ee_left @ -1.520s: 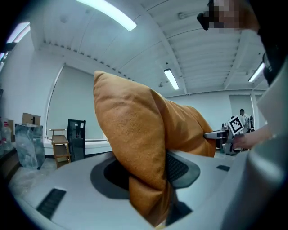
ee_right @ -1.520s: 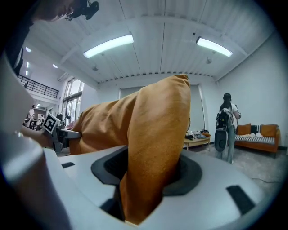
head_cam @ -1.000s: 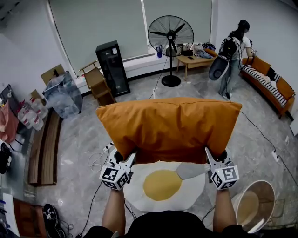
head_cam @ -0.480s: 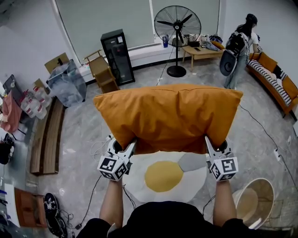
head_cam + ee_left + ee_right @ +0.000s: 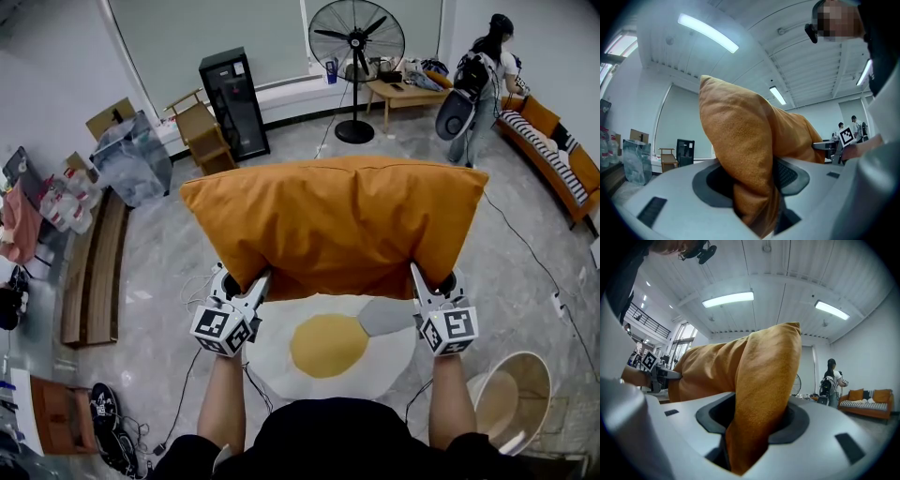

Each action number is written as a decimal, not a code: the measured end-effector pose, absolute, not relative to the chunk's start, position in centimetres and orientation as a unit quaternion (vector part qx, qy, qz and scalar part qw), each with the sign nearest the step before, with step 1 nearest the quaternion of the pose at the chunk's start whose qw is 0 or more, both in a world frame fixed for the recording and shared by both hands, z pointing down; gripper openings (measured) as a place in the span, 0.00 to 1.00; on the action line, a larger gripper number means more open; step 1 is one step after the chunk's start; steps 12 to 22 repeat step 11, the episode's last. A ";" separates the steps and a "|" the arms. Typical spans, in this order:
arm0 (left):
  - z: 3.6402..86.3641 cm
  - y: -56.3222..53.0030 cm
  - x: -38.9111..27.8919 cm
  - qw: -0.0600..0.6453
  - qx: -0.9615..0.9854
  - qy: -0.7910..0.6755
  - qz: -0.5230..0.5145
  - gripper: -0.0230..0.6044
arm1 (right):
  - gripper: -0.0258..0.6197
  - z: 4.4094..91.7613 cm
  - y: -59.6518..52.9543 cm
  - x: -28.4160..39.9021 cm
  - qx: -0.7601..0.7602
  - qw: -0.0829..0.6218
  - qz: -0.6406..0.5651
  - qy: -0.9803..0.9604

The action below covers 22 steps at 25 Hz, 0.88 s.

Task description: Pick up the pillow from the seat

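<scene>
Above the grey floor (image 5: 150, 272), holding the orange pillow (image 5: 337, 225) up in the air, well clear of everything below. Pinching its near edge at the left corner with the fingers of the left gripper (image 5: 242, 289), fabric bunched between them. Pinching the right corner the same way with the right gripper (image 5: 433, 286). Below, lying on the floor, an egg-shaped white and yellow thing (image 5: 328, 352), perhaps a rug.

Since 1 s ago: pillow (image 5: 337, 225) up a bit, looks bigger, nearer head cam. View slid too: fan (image 5: 356, 37) & egg rug (image 5: 328, 345) higher in pic.
</scene>
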<state>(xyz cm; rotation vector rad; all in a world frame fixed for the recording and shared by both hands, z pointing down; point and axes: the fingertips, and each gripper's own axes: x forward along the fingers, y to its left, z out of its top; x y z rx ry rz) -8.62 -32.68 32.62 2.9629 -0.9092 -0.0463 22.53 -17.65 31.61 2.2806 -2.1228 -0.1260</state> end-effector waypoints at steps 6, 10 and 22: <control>32.5 -33.2 -8.9 0.020 0.956 -0.293 -0.015 0.44 | 0.37 31.8 -17.9 22.1 0.731 0.008 -0.033 -0.681; 32.7 -32.7 -8.8 0.021 0.956 -0.293 -0.016 0.44 | 0.37 31.7 -17.4 22.1 0.729 0.010 -0.036 -0.683; 32.8 -32.6 -8.8 0.021 0.955 -0.294 -0.017 0.44 | 0.37 31.7 -17.3 22.2 0.729 0.011 -0.037 -0.684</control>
